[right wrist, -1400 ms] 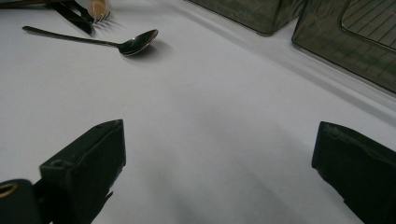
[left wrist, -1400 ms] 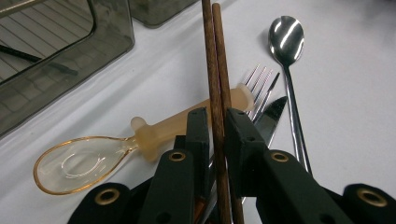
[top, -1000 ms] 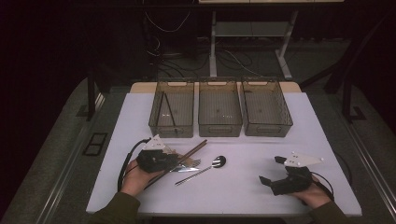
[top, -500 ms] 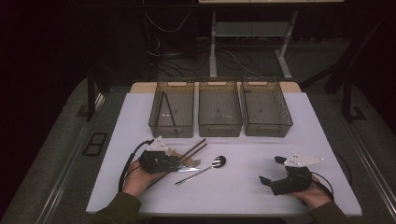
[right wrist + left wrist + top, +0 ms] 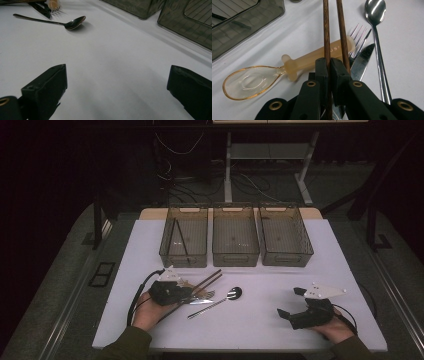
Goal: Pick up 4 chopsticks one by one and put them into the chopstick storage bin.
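Note:
My left gripper (image 5: 189, 293) (image 5: 329, 64) lies low on the white table (image 5: 260, 330), shut on one brown wooden chopstick (image 5: 326, 30). Its jaws have just closed a little tighter on that stick. The second chopstick (image 5: 342, 30) runs beside it, over the right jaw. Under them lie an amber clear-bowled plastic spoon (image 5: 249, 81), a fork (image 5: 359, 35) and a knife (image 5: 362, 60). A metal spoon (image 5: 234, 293) (image 5: 375, 15) (image 5: 75, 23) rests just to the right. My right gripper (image 5: 291, 302) (image 5: 117, 82) sits open at the front right, with bare table between its jaws.
Three smoky plastic bins stand in a row at the back: left bin (image 5: 182, 257) with a dark stick leaning inside, middle bin (image 5: 235, 256), right bin (image 5: 287, 257). A black cable (image 5: 137, 292) loops from the left gripper.
None of the cutlery has shifted and both hands stay where they were.

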`<action>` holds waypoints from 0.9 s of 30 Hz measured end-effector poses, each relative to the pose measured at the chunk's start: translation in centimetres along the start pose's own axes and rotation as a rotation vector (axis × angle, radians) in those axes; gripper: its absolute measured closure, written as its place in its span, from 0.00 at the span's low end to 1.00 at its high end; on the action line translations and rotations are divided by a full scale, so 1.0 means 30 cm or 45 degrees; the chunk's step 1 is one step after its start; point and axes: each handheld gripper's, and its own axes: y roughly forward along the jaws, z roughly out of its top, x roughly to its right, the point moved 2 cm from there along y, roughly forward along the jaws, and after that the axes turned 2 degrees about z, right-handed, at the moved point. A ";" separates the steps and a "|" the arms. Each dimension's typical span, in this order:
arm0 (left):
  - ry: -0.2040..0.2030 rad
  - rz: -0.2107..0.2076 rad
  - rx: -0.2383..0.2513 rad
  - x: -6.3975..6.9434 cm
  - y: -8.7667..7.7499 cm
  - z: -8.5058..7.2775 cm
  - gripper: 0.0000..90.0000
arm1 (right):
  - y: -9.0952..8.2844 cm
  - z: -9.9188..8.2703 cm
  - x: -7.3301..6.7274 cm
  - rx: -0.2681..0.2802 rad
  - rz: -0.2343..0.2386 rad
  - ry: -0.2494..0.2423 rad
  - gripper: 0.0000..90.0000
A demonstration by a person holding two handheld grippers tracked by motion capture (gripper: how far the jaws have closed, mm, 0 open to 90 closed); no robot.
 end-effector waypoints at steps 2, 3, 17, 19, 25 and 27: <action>-0.006 -0.003 0.001 -0.002 0.000 -0.001 0.93 | 0.000 0.001 -0.002 0.002 0.002 -0.001 0.03; -0.008 -0.003 0.001 -0.003 -0.001 0.000 0.93 | 0.001 0.001 -0.002 0.006 0.002 -0.009 0.03; -0.052 -0.008 0.033 -0.011 -0.038 0.004 0.94 | 0.040 0.016 -0.016 0.012 0.022 -0.018 0.03; -0.075 -0.006 0.036 -0.011 -0.044 0.003 0.94 | 0.044 0.020 -0.010 0.016 0.017 -0.019 0.03; -0.101 -0.024 0.059 0.000 -0.064 0.007 0.94 | 0.043 0.016 0.000 0.016 0.008 -0.021 0.03; -0.100 -0.031 0.054 0.003 -0.069 0.008 0.94 | 0.041 0.017 0.001 0.023 0.011 -0.014 0.03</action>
